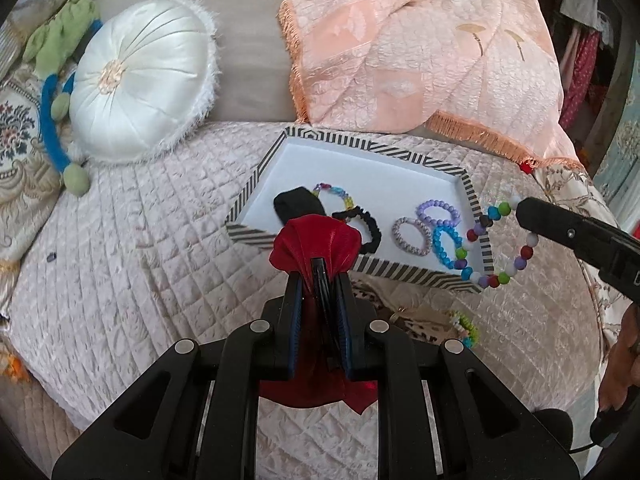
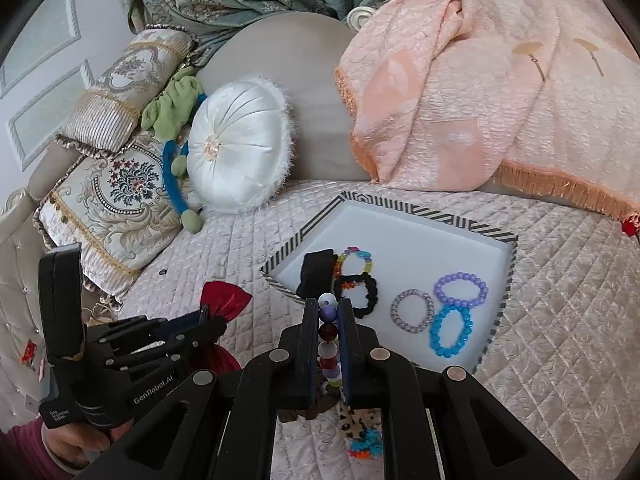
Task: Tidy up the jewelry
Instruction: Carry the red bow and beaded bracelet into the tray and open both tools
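The left tool (image 1: 320, 276) is clamped shut on the gathered neck of a red pouch (image 1: 316, 246), which fans out just past its tips at the centre of the left wrist view, with the rest of the fabric hanging below the jaws. The right tool (image 2: 329, 312) is closed on a string of multicoloured beads (image 1: 500, 240); in the left wrist view that strand hangs in a loop at right of centre, over the near right corner of the striped tray (image 1: 256, 172), while in the right wrist view the beads run up between the jaws at lower centre. The tray lies on the quilted bed (image 1: 140, 220), and in it are a purple bead bracelet (image 2: 462, 290), a blue bead bracelet (image 2: 450, 332), a pale woven bracelet (image 2: 413, 311), a black scrunchie (image 2: 362, 294), a rainbow bracelet (image 2: 356, 260) and a black pouch (image 2: 316, 274). The step looks to be bringing the strand to its place, either the tray or the pouch; which one I cannot tell. To do it well, keep the strand high enough for the dangling loop to clear the tray rim, lower it over bare white floor toward the tray's upper part, and let the beads settle before letting go, so they do not snag the bracelets. Hold the pouch steady and away from the loop.
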